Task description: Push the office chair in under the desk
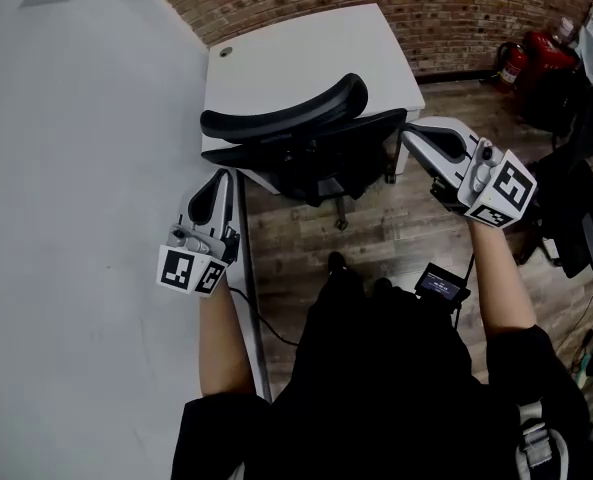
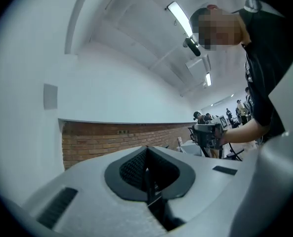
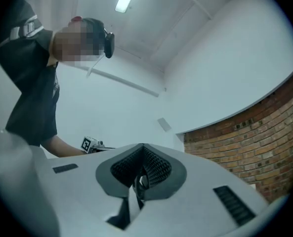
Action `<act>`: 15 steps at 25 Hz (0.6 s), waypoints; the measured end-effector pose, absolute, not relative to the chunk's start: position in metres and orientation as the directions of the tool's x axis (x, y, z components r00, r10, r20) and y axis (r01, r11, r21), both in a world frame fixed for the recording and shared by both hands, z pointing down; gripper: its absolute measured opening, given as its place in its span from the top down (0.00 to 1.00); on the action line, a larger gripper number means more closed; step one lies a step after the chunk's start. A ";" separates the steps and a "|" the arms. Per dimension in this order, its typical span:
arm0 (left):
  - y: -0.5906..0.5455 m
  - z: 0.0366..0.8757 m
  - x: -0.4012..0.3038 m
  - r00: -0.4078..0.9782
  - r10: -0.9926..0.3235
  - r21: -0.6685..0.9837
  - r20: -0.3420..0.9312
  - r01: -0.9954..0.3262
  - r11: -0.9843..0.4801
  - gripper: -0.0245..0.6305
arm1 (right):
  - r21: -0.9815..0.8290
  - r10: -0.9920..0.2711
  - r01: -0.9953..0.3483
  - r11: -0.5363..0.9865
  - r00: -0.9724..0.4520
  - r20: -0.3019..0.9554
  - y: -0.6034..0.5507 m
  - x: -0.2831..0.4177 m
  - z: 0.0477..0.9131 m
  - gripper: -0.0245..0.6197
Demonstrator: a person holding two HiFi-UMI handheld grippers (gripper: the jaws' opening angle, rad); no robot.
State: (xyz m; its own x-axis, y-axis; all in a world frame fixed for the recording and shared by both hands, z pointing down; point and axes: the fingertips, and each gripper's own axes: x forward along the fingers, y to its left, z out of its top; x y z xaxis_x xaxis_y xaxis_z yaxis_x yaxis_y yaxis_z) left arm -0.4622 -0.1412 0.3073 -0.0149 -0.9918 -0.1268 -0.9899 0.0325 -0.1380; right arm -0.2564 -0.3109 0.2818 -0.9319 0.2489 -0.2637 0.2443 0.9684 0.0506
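Office chair [image 1: 286, 120] against desk [image 1: 306, 48] edge, open floor [image 1: 401, 230] behind

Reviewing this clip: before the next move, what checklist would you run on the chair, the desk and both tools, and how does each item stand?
1. Left tool shut, nothing in it: ok.
2. Right tool shut, nothing in it: ok.
3. Neither tool gripping the office chair: ok.
4. Chair backrest close against the desk edge: ok.
5. Seat fully under the desk: cannot tell.
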 end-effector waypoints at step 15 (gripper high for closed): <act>-0.118 0.353 -0.356 0.080 -0.979 0.074 -0.186 -0.993 -0.096 0.94 | -0.158 0.256 0.282 0.947 -0.952 -0.166 -0.197 -0.210 0.376 0.95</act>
State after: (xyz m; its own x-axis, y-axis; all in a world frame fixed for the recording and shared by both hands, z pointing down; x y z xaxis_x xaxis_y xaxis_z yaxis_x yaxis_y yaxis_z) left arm -0.3560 -0.1183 0.3526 0.0805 -0.9793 -0.1859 -0.9927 -0.0956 0.0740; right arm -0.2097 -0.1966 0.3765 -0.9524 0.2556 -0.1660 0.2815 0.9465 -0.1577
